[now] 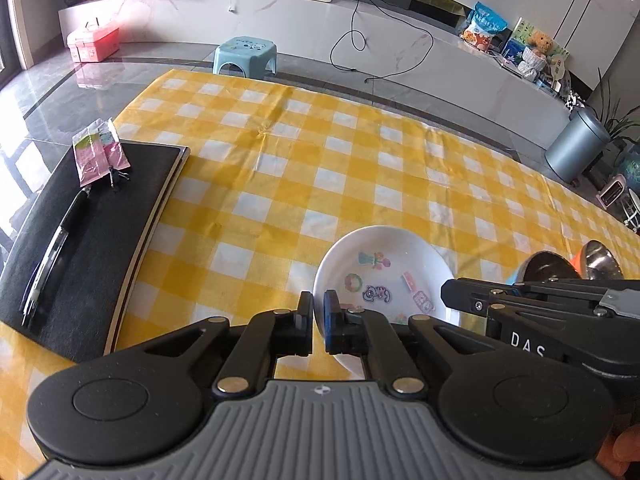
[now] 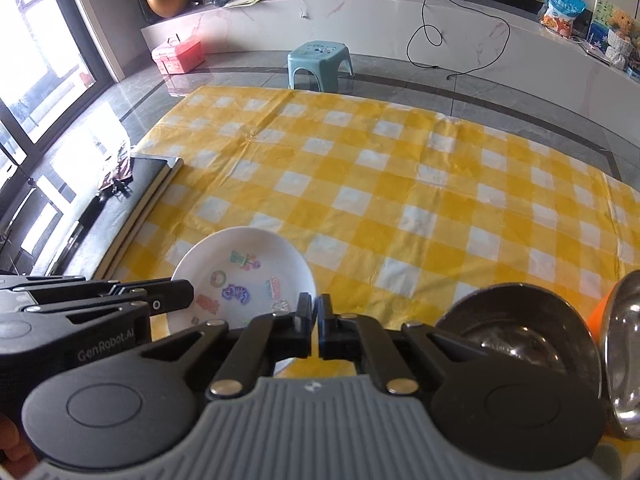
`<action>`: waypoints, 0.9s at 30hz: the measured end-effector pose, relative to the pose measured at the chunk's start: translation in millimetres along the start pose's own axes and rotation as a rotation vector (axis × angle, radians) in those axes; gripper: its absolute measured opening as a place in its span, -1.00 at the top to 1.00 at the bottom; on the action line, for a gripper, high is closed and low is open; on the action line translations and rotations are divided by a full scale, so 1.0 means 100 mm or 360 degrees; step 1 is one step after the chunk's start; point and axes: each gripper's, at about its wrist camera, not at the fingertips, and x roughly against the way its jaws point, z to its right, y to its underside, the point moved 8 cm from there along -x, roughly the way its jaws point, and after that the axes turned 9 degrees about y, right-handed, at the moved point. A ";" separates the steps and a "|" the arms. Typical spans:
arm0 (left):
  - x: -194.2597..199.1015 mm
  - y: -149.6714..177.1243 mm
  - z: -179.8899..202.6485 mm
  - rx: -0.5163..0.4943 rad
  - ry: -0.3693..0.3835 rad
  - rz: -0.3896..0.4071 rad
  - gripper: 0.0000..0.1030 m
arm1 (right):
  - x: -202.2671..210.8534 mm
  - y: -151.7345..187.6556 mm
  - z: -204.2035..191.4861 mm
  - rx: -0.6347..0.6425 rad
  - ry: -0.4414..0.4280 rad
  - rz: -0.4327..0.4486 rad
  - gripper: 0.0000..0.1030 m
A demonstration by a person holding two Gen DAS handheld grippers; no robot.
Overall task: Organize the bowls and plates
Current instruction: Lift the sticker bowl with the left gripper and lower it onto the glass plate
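A white plate (image 1: 400,264) with cartoon stickers lies on the yellow checked tablecloth (image 1: 320,168). My left gripper (image 1: 319,312) is shut on the plate's near left rim. In the right wrist view my right gripper (image 2: 315,314) is shut on the same plate's (image 2: 244,256) near right rim. A dark metal bowl (image 2: 520,332) and a shiny steel bowl (image 2: 624,360) sit at the right, close to my right gripper. They also show at the right edge of the left wrist view: the dark bowl (image 1: 548,266) and the steel bowl (image 1: 600,260).
A black notebook (image 1: 92,240) with a pen (image 1: 52,256) and a pink packet (image 1: 100,152) lies on the table's left side. An orange object (image 2: 600,316) sits behind the bowls. A blue stool (image 1: 245,54) stands on the floor beyond the table.
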 end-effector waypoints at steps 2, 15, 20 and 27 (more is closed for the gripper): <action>0.13 0.06 0.06 0.0014 0.0016 0.0005 0.91 | 0.18 0.08 0.03 -0.0027 -0.0033 0.0019 1.00; 0.70 0.89 0.67 0.0120 0.0224 0.0019 0.92 | 1.30 1.03 0.52 -0.0247 -0.0139 0.0155 1.00; 0.74 1.28 0.87 0.0148 0.0249 0.0085 0.92 | 1.49 1.50 0.72 -0.0374 -0.0147 0.0199 1.00; 0.63 1.53 1.02 0.0097 0.0188 0.0189 0.92 | 1.47 1.98 0.87 -0.0511 -0.0132 0.0250 1.00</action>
